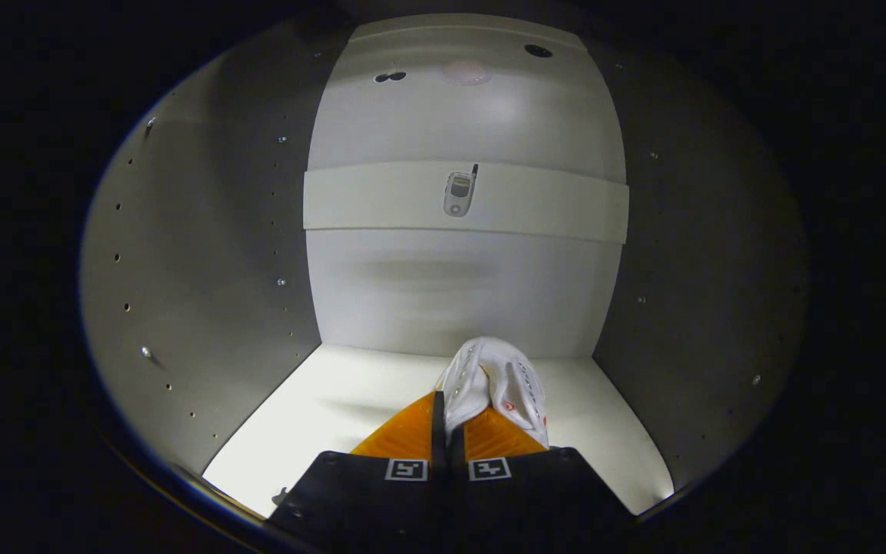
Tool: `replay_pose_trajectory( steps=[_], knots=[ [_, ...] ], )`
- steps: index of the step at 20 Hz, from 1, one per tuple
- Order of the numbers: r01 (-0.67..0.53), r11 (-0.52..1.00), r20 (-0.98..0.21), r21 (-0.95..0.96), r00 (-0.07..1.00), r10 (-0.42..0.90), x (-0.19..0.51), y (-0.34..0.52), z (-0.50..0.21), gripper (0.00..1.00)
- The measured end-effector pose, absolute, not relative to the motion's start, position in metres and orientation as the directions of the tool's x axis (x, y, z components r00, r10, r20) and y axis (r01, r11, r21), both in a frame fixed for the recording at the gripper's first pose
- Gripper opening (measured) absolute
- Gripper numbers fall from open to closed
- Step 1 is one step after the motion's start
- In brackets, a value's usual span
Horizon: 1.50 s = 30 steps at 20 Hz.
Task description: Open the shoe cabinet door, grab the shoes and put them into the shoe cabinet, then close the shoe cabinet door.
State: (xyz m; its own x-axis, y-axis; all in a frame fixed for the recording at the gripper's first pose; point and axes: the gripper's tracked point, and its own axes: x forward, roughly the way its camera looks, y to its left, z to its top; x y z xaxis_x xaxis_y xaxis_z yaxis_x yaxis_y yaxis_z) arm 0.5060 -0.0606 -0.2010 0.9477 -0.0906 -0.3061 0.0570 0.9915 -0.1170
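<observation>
While the gripper (448, 415) is reaching inside the white laminate shoe cabinet (204, 254), we are seeing its fingers pinching the collar of a white fabric shoe (498, 377) at lower centre, hanging over the pale cabinet floor (335, 408). We are judging the grip thin: the shoe could slip or tip on release. A small grey flip phone (459, 192) is lying on the white shelf (381, 196) at centre frame.

White shoe (498, 377) with small red marks and rows of pale dots. White cabinet (443, 285) inside, grey in shadow at its side walls. A silver-grey phone (459, 193) on the white shelf (551, 204).
</observation>
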Motion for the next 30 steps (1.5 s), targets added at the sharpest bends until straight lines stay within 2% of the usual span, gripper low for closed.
replay_pose_trajectory(
  steps=[6, 9, 13, 15, 17, 18, 20, 22, 25, 30],
  knots=[
    [0.086, 0.993, -0.313, -0.082, 0.944, -0.108, 0.503, -0.063, -0.202, 0.07],
    [0.09, 0.992, -0.311, -0.085, 0.944, -0.112, 0.499, -0.06, -0.202, 0.16],
    [0.088, 0.994, -0.316, -0.072, 0.943, -0.106, 0.489, -0.052, -0.2, 0.41],
    [0.088, 0.994, -0.312, -0.072, 0.944, -0.106, 0.481, -0.049, -0.198, 0.64],
    [0.075, 0.995, -0.304, -0.064, 0.948, -0.091, 0.474, -0.044, -0.197, 0.77],
    [0.073, 0.995, -0.31, -0.064, 0.946, -0.089, 0.47, -0.041, -0.198, 0.77],
    [0.069, 0.996, -0.303, -0.051, 0.949, -0.081, 0.462, -0.036, -0.191, 0.86],
    [0.068, 0.997, -0.289, -0.049, 0.954, -0.079, 0.452, -0.032, -0.183, 0.87],
    [0.066, 0.997, -0.277, -0.042, 0.958, -0.075, 0.432, -0.028, -0.171, 0.99],
    [0.038, 0.999, -0.209, -0.029, 0.977, -0.044, 0.376, -0.012, -0.126, 0.99]
  ],
)
